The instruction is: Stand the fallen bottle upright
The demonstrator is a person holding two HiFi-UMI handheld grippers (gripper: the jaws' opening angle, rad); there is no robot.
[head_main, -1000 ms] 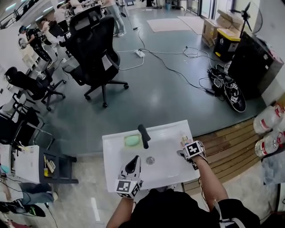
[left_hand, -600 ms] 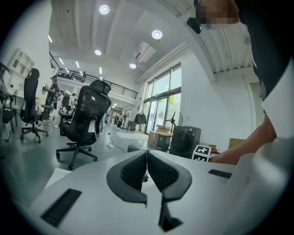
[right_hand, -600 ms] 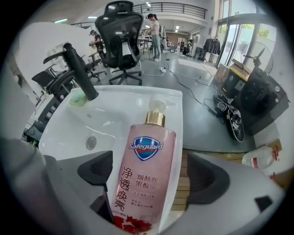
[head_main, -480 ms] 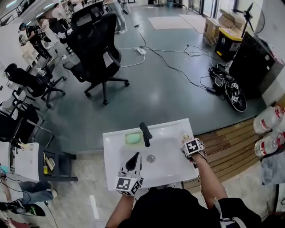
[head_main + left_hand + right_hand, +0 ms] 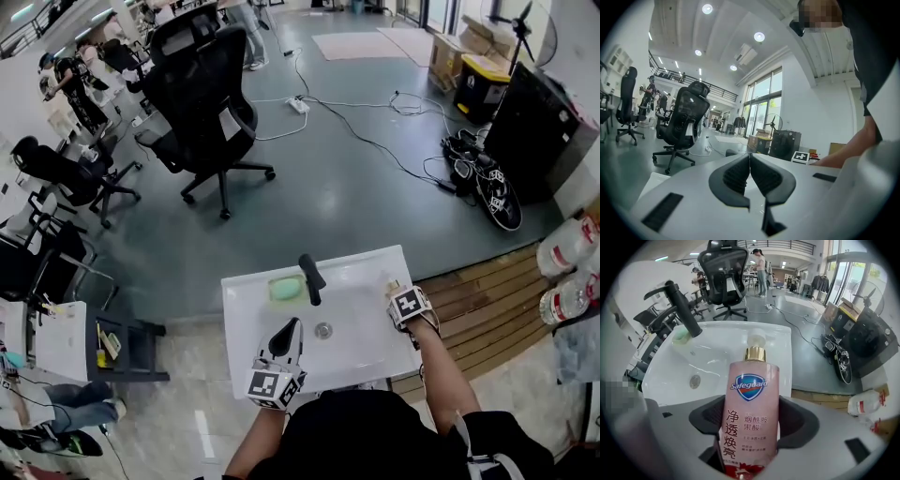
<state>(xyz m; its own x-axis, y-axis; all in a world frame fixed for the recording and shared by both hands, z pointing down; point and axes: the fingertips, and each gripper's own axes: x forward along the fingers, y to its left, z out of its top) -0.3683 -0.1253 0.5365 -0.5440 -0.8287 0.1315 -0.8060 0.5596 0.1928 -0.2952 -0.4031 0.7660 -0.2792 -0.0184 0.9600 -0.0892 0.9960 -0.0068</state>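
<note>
Since the earlier frame the right tool (image 5: 753,422) has been closing its jaws, and they now press on both sides of the bottle's (image 5: 751,380) pink body; both hands sit much where they did, and the head view has shifted only slightly.

The bottle appears to lie along the right rim of the white sink (image 5: 246,349); its long axis runs near to far, with the gold collar (image 5: 754,354) and pale cap pointing to the far side and the base toward the person; the label with its blue shield faces up at the right gripper view. In the head view the right tool's marker cube covers most of the bottle; only its far end shows beyond it.

The left tool (image 5: 750,161) is closed on nothing, its black jaws meeting tip to tip; it hovers over the near left part of the sink, pointing about level toward the far side, well apart from the bottle.

A black faucet (image 5: 310,278) rises at the far middle of the sink, with a green soap bar (image 5: 284,289) just to its left; the drain (image 5: 323,330) sits in the basin between the two tools; all three lie left of the bottle and apart from it.

Beyond the sink stand a black office chair (image 5: 202,103) and cables (image 5: 375,141) across the grey floor; wooden boards (image 5: 478,309) and large water jugs (image 5: 567,248) lie to the right.
</note>
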